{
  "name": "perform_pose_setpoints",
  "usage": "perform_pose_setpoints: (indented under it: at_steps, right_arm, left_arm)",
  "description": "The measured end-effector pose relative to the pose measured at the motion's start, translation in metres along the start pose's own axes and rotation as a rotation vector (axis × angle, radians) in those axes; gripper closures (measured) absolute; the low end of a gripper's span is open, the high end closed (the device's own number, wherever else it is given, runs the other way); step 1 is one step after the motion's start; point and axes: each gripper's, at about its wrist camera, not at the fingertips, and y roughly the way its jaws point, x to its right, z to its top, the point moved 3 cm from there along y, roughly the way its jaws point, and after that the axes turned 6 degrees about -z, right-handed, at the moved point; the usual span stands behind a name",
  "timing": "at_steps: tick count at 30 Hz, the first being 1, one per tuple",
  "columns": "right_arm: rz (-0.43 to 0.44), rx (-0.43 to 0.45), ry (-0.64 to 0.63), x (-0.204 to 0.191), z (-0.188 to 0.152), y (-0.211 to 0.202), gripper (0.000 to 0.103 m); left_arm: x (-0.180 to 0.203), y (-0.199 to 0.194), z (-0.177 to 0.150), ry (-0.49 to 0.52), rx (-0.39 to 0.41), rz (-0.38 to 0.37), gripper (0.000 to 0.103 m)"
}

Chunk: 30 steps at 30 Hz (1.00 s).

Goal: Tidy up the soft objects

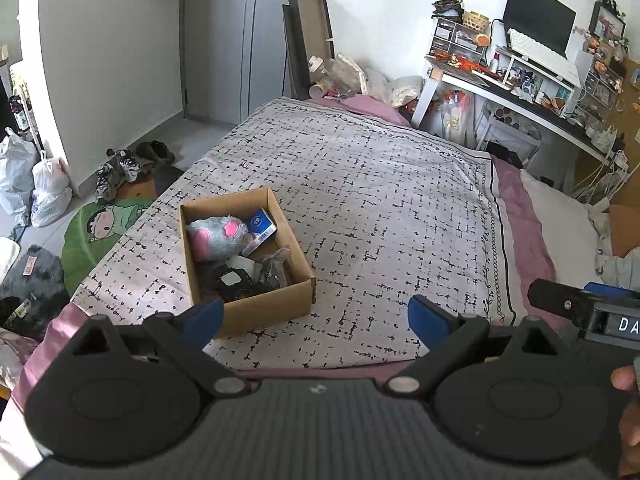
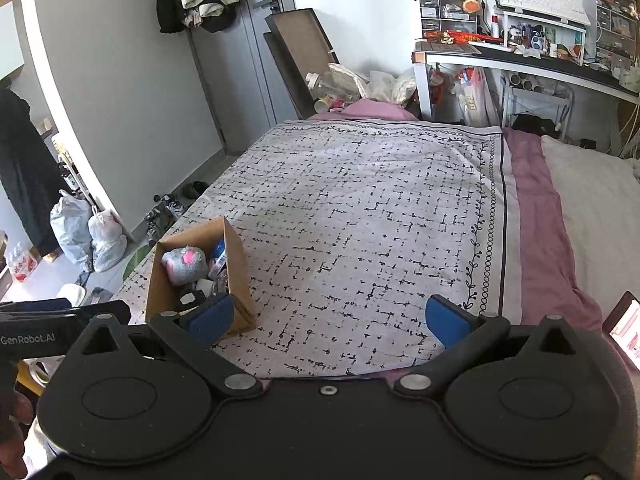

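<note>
A cardboard box [image 1: 244,268] sits on the bed's patterned blanket [image 1: 380,208], toward the blanket's left edge and close to the near end of the bed. Inside the box, at its far end, lies a grey plush toy [image 1: 216,236] with pink patches, the soft thing the task concerns. Just beside the toy, against the box's far right wall, a blue carton [image 1: 261,226] leans at a tilt. The near half of the box holds dark items and something white; they are too jumbled to name.

The left gripper [image 1: 316,318] hangs above the near end of the blanket with its jaws spread wide and nothing between them; its left blue pad [image 1: 204,318] overlaps the box's near wall in the view. The right gripper [image 2: 326,320] hovers to the right of the box, its jaws likewise spread and empty. In its view the box [image 2: 200,276] appears at the left with the plush toy [image 2: 185,265] visible inside.

Beyond the box, the rest of the blanket is bare. A cluttered counter [image 1: 532,100] with a monitor [image 1: 536,20] and white keyboard [image 1: 536,46] stands past the bed's far right corner. Sneakers [image 1: 118,174] lie on the floor left of the bed.
</note>
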Motion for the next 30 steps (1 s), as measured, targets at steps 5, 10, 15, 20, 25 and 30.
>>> perform_pose_setpoints:
  at_steps: [5,10,15,20,25,30]
  right_arm:
    - [-0.001,-0.001,0.001,0.0002,0.0003,0.0004,0.0]
    - [-0.003,-0.004,0.004,0.0012,0.0011,0.0014,0.0]
    - [-0.003,-0.008,0.001,0.0014,0.0007,0.0016,0.0]
    - [-0.007,-0.011,-0.001,0.0009,-0.0002,0.0025,0.0]
    - [-0.005,-0.011,-0.001,0.001,-0.0003,0.0027,0.0]
    - [-0.008,-0.009,-0.001,0.0016,0.0,0.0017,0.0]
  left_arm:
    - [0.0003,0.0003,-0.0001,-0.001,-0.001,0.0,0.005]
    - [0.0013,0.0003,-0.0001,0.003,-0.006,0.002,0.005]
    - [0.0018,0.0006,0.0006,0.003,-0.004,0.002,0.005]
    - [0.0022,0.0014,0.0007,0.003,-0.005,0.002,0.005]
    - [0.0024,0.0013,-0.0001,0.009,-0.004,0.0,0.005]
    - [0.0026,0.0011,-0.0003,0.006,-0.006,0.0,0.005]
